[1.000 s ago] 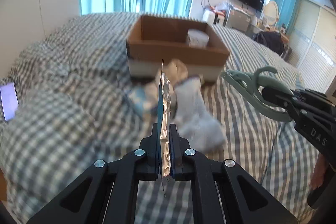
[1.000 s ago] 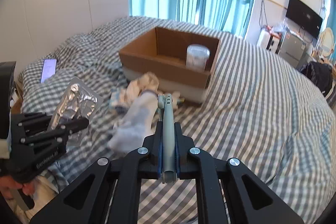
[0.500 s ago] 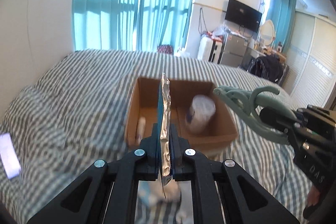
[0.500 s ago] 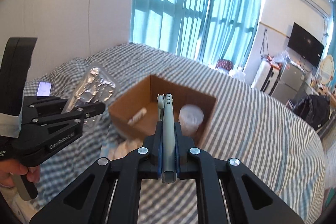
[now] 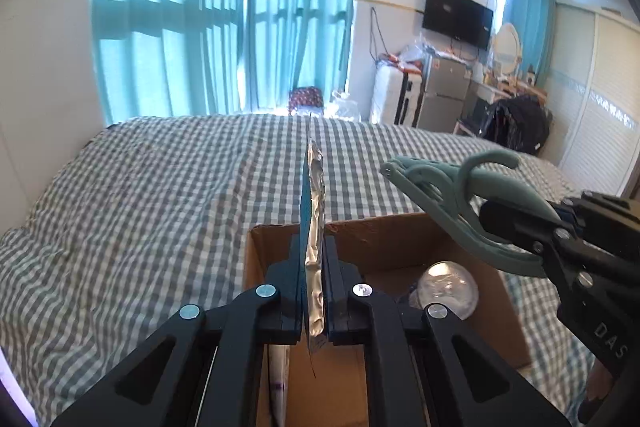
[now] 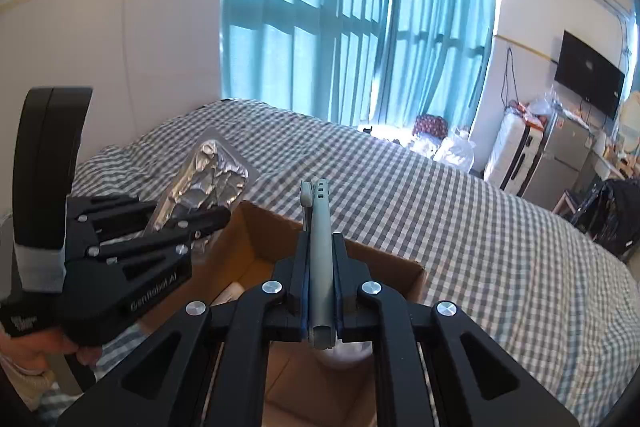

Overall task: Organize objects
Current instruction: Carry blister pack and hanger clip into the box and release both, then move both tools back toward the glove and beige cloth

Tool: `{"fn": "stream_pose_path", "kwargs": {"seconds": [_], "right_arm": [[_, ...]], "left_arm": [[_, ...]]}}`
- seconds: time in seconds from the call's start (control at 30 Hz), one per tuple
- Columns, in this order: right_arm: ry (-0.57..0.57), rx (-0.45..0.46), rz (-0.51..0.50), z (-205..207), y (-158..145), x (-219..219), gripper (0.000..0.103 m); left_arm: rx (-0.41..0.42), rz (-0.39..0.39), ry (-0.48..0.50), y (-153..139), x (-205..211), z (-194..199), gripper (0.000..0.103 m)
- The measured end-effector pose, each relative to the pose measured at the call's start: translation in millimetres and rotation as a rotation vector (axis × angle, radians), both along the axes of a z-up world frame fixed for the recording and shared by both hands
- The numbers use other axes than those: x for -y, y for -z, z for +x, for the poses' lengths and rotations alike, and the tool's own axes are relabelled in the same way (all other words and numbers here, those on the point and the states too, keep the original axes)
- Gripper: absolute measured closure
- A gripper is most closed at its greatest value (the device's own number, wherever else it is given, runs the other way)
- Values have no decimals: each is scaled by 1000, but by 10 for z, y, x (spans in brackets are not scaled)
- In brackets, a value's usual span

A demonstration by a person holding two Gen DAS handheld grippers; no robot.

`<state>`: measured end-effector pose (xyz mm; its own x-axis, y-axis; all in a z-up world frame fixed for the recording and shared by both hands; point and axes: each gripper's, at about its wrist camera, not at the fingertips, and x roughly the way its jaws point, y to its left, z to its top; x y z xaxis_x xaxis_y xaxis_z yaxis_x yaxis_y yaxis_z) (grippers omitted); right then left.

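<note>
My left gripper (image 5: pixel 312 267) is shut on a silver foil blister pack (image 5: pixel 314 211), held edge-on above the open cardboard box (image 5: pixel 376 231); the pack also shows in the right wrist view (image 6: pixel 208 179). My right gripper (image 6: pixel 320 267) is shut on a grey-green plastic clothes clip (image 6: pixel 320 235), also held over the box (image 6: pixel 384 263); the clip shows in the left wrist view (image 5: pixel 460 195). Inside the box stand a clear plastic jar (image 5: pixel 448 287) and a white tube (image 5: pixel 278 371).
The box sits on a bed with a grey checked cover (image 5: pixel 160 211). A white wall (image 6: pixel 120 67) lies left, teal curtains (image 6: pixel 340 27) behind. A suitcase, small fridge and TV (image 5: pixel 456 15) stand at the far right.
Both grippers have moved forward and up from the sock pile on the bed to above the box, still holding their items.
</note>
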<state>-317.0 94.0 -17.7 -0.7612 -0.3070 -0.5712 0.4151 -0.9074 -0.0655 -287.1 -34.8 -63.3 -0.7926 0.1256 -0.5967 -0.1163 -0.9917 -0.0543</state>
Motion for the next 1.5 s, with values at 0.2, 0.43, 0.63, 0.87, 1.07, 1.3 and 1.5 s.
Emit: {"fn": "stream_pose_path", "kwargs": {"seconds": [0.2, 0.43, 0.63, 0.87, 1.07, 1.3, 1.5], "right_arm": [[-17, 114, -21, -282, 456, 20, 95], [-7, 181, -26, -305, 663, -38, 95], [26, 177, -14, -241, 591, -69, 95], [58, 133, -48, -58, 279, -146, 77], [90, 68, -82, 246, -115, -323, 58], [89, -73, -87, 854, -791, -484, 34], [102, -172, -53, 1456, -1154, -571, 25]], "left_arm": [[70, -19, 18, 344, -82, -149, 95], [111, -43, 2, 498, -121, -135, 95], [106, -11, -10, 390, -42, -1, 95], [136, -43, -6, 239, -54, 189, 83], [58, -90, -75, -130, -79, 486, 30], [-14, -100, -137, -654, -56, 905, 10], [-120, -74, -175, -1052, 4, 1418, 1]]}}
